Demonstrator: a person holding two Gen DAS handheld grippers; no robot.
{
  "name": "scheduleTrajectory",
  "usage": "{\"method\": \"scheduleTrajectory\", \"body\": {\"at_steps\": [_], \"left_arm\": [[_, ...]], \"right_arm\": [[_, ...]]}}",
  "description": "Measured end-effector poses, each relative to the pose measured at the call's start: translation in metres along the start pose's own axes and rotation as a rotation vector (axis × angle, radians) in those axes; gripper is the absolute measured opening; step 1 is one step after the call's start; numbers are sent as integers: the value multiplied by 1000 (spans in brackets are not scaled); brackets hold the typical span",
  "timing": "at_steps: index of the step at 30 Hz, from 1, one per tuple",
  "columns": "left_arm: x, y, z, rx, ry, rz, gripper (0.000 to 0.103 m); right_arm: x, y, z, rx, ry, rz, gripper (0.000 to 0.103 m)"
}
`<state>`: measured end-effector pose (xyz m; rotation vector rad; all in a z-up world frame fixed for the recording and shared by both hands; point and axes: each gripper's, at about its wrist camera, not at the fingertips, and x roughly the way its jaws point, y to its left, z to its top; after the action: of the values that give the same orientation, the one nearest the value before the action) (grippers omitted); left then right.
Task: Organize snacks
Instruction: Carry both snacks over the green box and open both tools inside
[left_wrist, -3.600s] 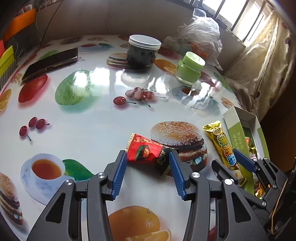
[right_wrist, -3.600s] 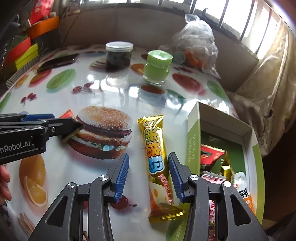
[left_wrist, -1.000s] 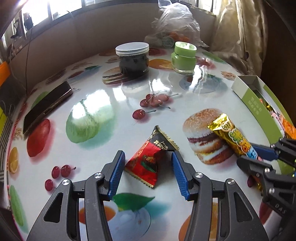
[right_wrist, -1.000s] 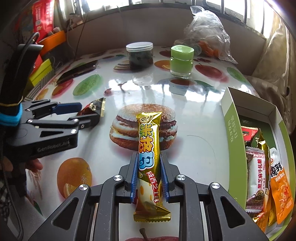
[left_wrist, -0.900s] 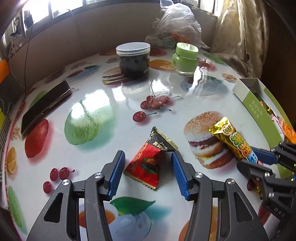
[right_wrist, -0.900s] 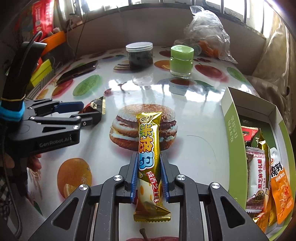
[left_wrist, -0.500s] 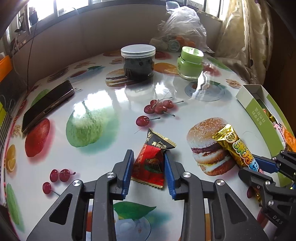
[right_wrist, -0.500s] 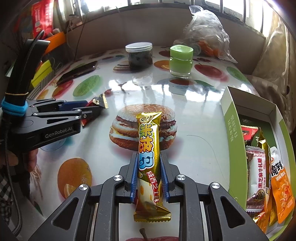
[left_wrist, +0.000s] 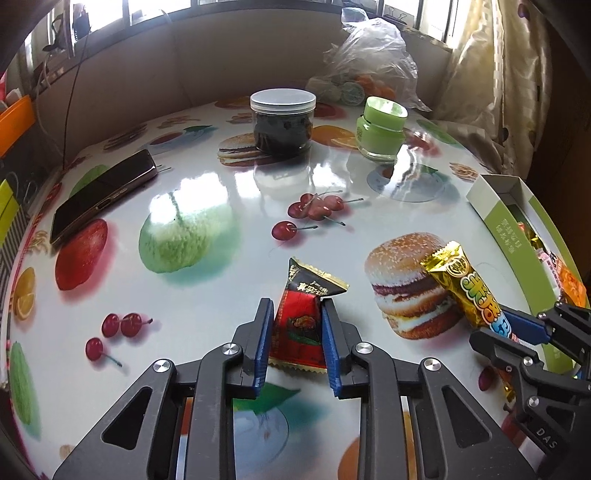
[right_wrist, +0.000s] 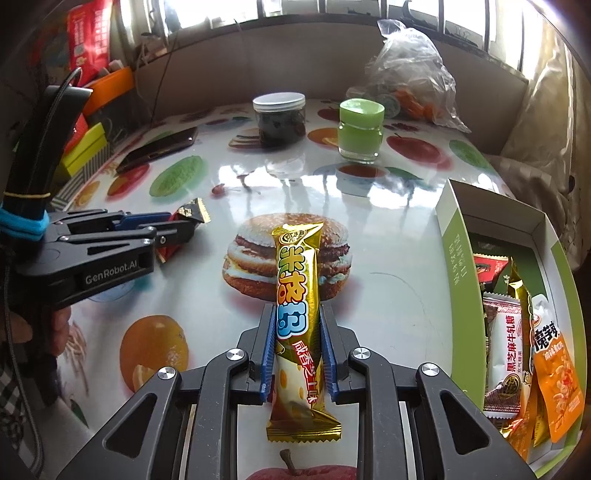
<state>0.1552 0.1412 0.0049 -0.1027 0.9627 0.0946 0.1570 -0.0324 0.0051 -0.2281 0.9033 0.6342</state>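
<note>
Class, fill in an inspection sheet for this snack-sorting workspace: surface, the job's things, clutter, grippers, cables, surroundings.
Surface: glossy table printed with food pictures.
Job's things: red snack packet; gold snack bar; green box holding more snacks.
Clutter: phone, dark jar, green jar, plastic bag.
Grippers: left gripper closing, pads against the red packet; right gripper shut on the gold bar.
Cables: thin cable along the wall.
Surroundings: windows behind, curtain at right.

Sunlit windows (left_wrist: 432, 14) behind; curtain (left_wrist: 495, 85) right; glossy fruit-print table (left_wrist: 207, 302).
</note>
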Motion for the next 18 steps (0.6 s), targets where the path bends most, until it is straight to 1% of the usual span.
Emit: {"method": "scheduleTrajectory", "body": {"at_steps": [18], "left_arm": [[-50, -20, -12, -24, -62, -30, 26]], "right_arm": [[-35, 3, -5, 19, -66, 8, 21]]}}
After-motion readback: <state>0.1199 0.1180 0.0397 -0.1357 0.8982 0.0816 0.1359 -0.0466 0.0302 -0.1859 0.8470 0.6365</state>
